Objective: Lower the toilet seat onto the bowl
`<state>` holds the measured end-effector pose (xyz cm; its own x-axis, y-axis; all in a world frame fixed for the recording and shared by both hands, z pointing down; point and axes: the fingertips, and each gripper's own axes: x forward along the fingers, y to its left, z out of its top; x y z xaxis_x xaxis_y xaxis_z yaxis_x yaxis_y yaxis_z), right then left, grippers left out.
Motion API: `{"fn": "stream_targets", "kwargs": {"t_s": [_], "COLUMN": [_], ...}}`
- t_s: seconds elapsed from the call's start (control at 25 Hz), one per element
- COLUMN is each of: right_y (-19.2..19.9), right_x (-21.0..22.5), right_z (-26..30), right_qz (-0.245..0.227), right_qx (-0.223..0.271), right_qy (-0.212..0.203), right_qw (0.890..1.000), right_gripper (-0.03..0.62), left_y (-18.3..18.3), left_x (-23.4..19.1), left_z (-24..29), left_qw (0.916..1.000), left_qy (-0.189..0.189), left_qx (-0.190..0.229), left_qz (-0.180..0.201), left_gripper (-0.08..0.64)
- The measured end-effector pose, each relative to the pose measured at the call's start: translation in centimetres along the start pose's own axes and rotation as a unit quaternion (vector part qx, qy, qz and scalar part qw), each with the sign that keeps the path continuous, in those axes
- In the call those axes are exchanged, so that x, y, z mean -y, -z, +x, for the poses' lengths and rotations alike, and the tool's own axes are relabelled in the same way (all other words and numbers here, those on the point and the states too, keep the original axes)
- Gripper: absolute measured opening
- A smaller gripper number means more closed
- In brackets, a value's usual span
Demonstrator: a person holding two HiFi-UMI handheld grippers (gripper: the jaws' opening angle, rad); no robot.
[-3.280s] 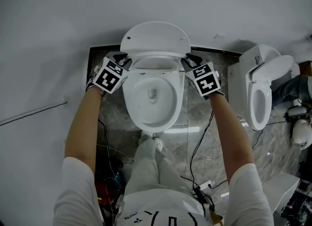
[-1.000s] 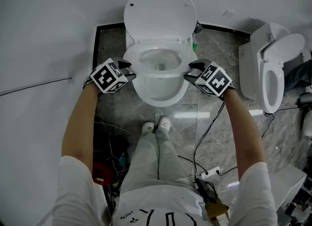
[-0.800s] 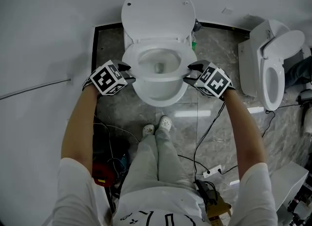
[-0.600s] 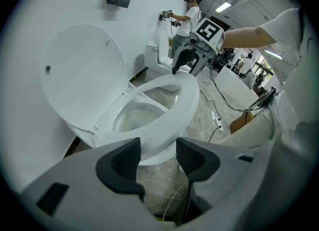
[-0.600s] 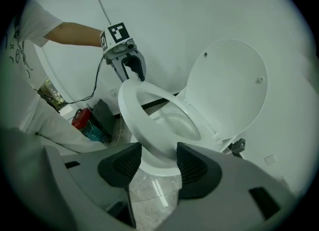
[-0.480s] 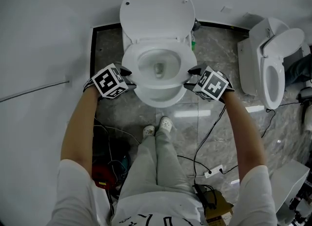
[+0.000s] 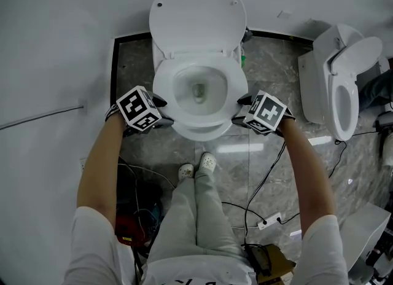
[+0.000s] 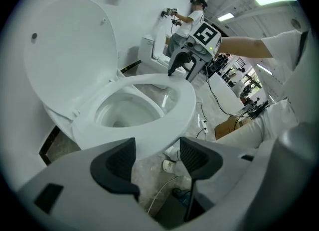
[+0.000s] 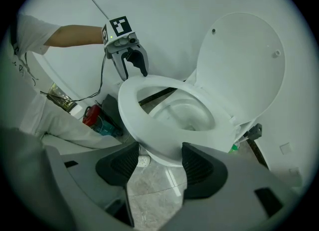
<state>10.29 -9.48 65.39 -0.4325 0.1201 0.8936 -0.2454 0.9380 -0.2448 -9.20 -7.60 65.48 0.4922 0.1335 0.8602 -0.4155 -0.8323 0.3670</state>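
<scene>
Seat is down now: the toilet seat, half-raised a sec ago, lies flat over the bowl, and both grippers have come lower and nearer w/ it. Its lid stands up at the far side against the white wall.

At the seat's left edge sits the left gripper, at its right edge the right gripper. Jaws of both have just been opening and stand wide apart. The seat rim reaches into each gap, but the pads don't press on it, so neither grips.

Around it, from the head view:
- The person's legs and white shoes are just near of the bowl, on a grey marble floor.
- Cables trail over the floor by the right leg, toward a power strip.
- A red item lies near-left by the legs; can't tell what it is.
- A small green bottle stands right of the bowl, beside the lid hinge.
- A second toilet stands well apart at right.
- A thin dark line runs across the wall at left.

Left gripper view also shows another person far off and a cardboard box on the floor.
</scene>
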Motion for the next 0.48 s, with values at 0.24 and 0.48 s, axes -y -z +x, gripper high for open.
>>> {"fn": "stream_targets", "kwargs": {"t_s": [0.24, 0.48], "right_y": [1.1, 2.1], "right_x": [-0.6, -0.9], "right_z": [1.7, 3.4], "right_qz": [0.012, 0.027], "right_qx": [-0.014, -0.022], "right_qy": [-0.018, -0.030], "right_qw": [1.000, 0.999], "right_gripper": [0.285, 0.287], "left_y": [1.1, 2.3], "left_x": [0.2, 0.0], "left_z": [1.8, 3.3], "left_qw": [1.0000, 0.9993], "left_qy": [0.009, 0.032], "left_qx": [-0.002, 0.002], "left_qz": [-0.002, -0.020], "left_gripper": [0.273, 0.272]}}
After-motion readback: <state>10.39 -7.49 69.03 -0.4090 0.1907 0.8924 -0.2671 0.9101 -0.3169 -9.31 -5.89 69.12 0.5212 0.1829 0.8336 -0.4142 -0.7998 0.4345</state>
